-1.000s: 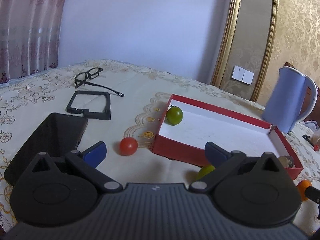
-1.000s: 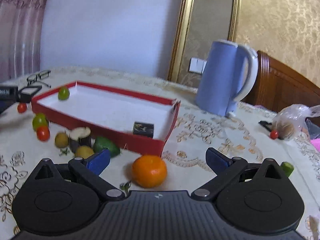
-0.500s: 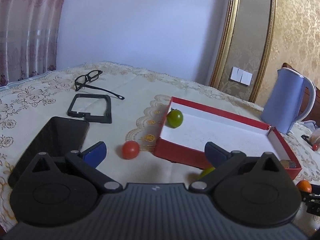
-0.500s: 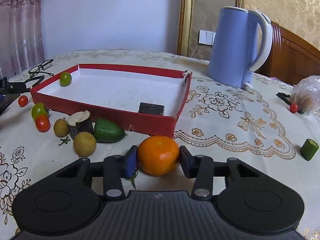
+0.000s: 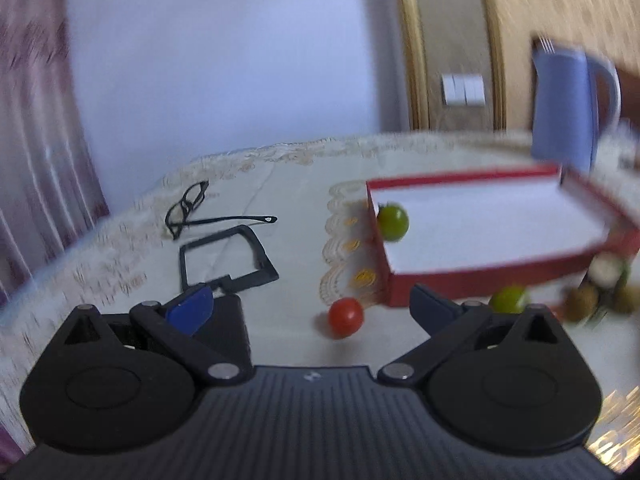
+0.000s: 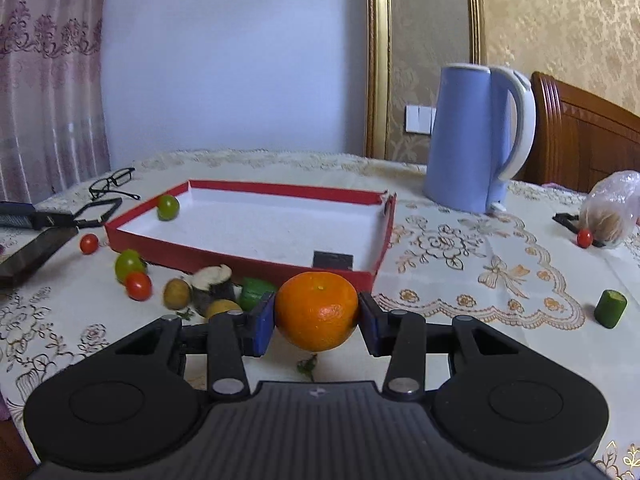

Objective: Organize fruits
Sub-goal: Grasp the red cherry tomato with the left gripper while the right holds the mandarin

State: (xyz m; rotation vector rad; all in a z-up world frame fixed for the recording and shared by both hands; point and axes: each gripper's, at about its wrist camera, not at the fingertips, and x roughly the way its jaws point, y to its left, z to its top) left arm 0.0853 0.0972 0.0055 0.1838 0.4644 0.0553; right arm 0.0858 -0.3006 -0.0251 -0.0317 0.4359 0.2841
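Gripping the orange (image 6: 317, 316), the right tongs (image 6: 316, 322) clench it — left tongs (image 5: 310, 304) spread wide, released.

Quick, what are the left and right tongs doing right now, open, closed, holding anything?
Left tongs: open, holding nothing.
Right tongs: closed on the orange.

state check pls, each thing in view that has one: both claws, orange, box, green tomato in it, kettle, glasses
Right claw: shut on the orange.
Orange: gripped on both sides, near the box's front wall.
Left claw: open, holding nothing.
Box: open, no lid on it, mostly bare inside.
Green tomato: inside the box, in a far corner.
Kettle: upright, lid closed.
Glasses: unfolded, lying on the table.
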